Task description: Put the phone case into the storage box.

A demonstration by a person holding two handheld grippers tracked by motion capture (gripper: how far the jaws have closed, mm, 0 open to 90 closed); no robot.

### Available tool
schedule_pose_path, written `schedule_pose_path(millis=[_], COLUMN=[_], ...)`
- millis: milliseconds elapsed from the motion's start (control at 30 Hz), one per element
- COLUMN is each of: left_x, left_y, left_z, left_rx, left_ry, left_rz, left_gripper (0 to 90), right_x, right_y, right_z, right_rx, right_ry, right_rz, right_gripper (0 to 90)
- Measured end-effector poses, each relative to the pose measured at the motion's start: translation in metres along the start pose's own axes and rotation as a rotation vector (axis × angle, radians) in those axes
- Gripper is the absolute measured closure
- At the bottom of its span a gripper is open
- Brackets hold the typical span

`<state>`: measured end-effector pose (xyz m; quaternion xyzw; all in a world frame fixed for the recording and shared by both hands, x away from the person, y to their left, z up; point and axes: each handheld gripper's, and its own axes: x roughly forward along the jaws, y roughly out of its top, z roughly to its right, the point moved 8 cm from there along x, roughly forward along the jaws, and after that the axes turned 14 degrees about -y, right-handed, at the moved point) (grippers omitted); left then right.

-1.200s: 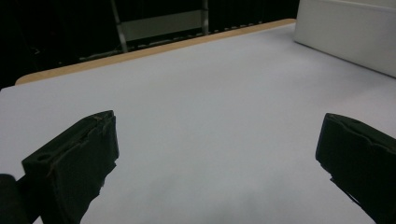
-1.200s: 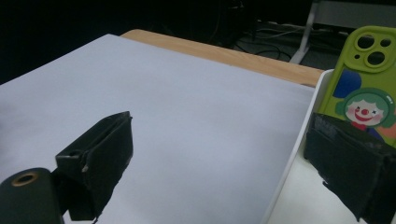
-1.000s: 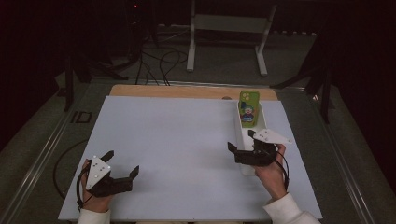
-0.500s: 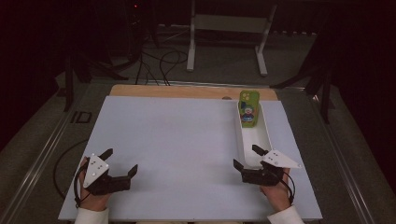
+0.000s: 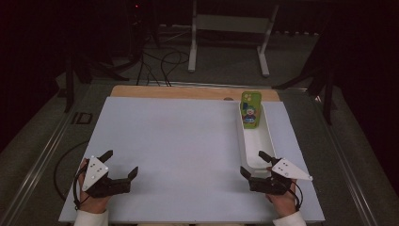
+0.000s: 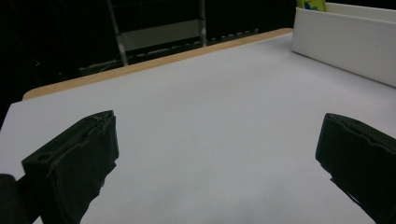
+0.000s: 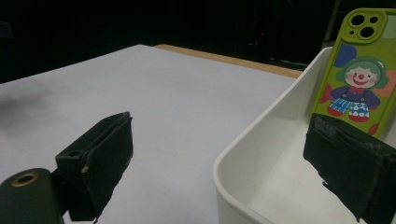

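Tongs agape, both pairs: my right tongs [image 5: 258, 163] rest at the white tray's [image 5: 269, 141] near end, its green phone [image 5: 251, 109] propped far ahead; next, reach in and grip it.

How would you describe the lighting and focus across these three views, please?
High view: the white table is evenly lit, the surroundings nearly black, detail soft. Left gripper view: the near jaws are blurred, the tray wall sharper. Right gripper view: the phone case is crisp and bright, the jaws soft, with a faint grey shadow at the table's left.
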<state>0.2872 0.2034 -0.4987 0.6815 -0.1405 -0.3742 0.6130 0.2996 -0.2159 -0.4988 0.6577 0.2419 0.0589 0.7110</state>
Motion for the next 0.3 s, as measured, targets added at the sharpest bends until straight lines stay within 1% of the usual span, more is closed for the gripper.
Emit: schedule_pose_path(millis=[300], left_x=[0.0], left_y=[0.0], left_z=[-0.0008], left_rx=[-0.001], left_ry=[0.004], left_rz=[0.002], left_gripper=[0.0], right_x=[0.0], right_y=[-0.0002], right_z=[-0.0018], right_rx=[0.004], right_ry=[0.01], right_rz=[0.001], right_gripper=[8.3])
